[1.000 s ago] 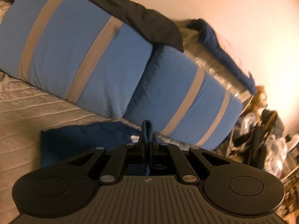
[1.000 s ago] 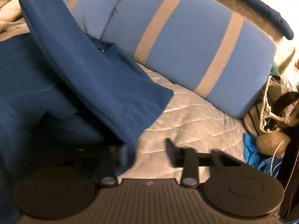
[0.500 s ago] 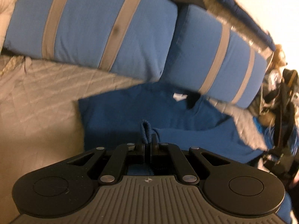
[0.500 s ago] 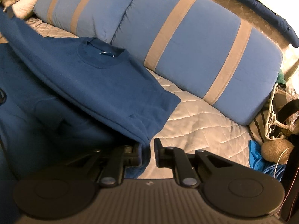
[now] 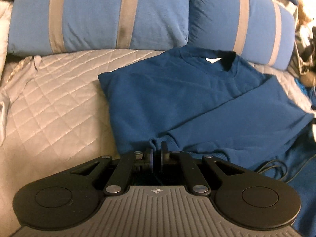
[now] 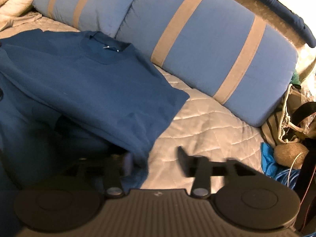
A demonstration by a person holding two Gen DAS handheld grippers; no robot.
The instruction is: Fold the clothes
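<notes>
A dark blue sweatshirt (image 5: 167, 90) lies on the quilted bed with its collar toward the pillows; it also shows in the right wrist view (image 6: 88, 83). Its lower part is folded up over the body. My left gripper (image 5: 156, 151) is shut on a pinch of the sweatshirt's near edge, low over the fabric. My right gripper (image 6: 154, 156) is open, jaws wide apart; the folded corner of the sweatshirt lies loosely against the left finger (image 6: 127, 162), with bare quilt between the fingers.
Two blue pillows with grey stripes (image 5: 118, 15) (image 6: 207, 45) stand along the back. The grey quilted cover (image 5: 49, 102) spreads to the left. A black cable (image 5: 272, 167) lies on the fabric at right. Bags and clutter (image 6: 292, 122) sit beyond the bed's right edge.
The left gripper has lowered the held edge from up by the pillows down onto the shirt. The right gripper narrowed on the fabric, then opened wide and let it go.
</notes>
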